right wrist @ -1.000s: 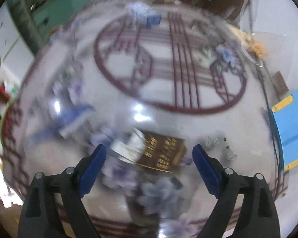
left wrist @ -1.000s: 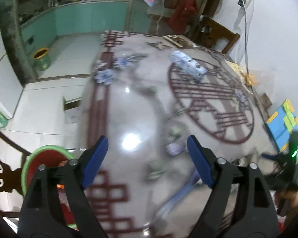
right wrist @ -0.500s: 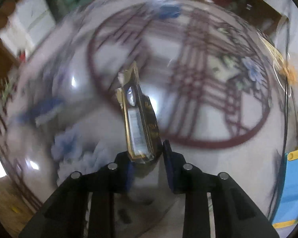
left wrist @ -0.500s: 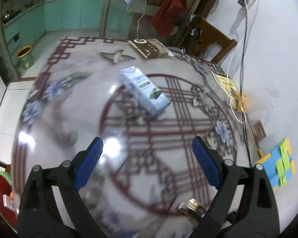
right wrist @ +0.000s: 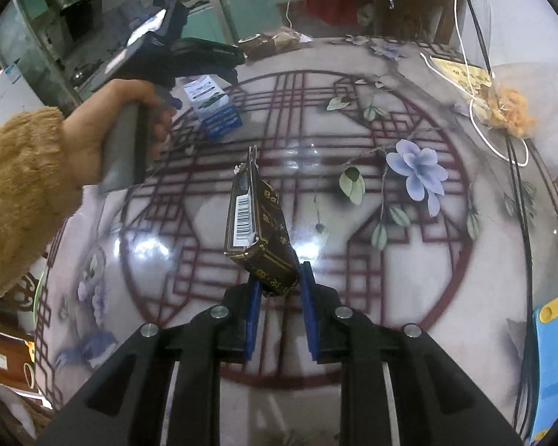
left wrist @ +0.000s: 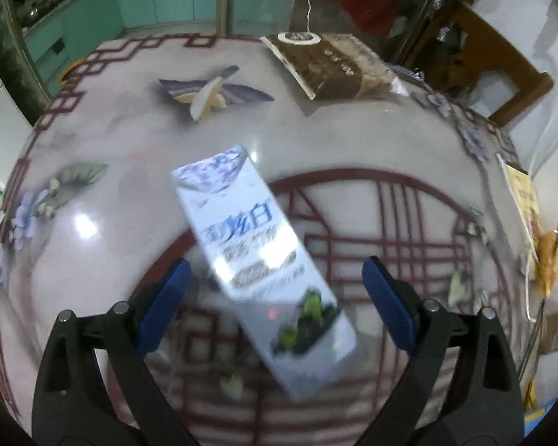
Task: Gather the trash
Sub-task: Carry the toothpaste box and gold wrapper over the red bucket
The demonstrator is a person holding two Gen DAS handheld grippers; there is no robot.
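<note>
My right gripper (right wrist: pixel 279 278) has its fingers clamped on the near end of a dark brown carton (right wrist: pixel 258 223), which juts forward, clear of the bench (right wrist: pixel 446 278). It looks light, thin-walled and easily crushed. My left gripper (left wrist: pixel 275 286) has its fingers wide apart, with the white-and-blue carton (left wrist: pixel 264 275) lying flat on the bench between and just ahead of them, untouched. I judge it stiff cardboard, probably empty, best pinched across its narrow sides. The glossy patterned bench looks slippery, so it may skid. The room behind is cluttered: chairs, cables, green cabinets.
</note>
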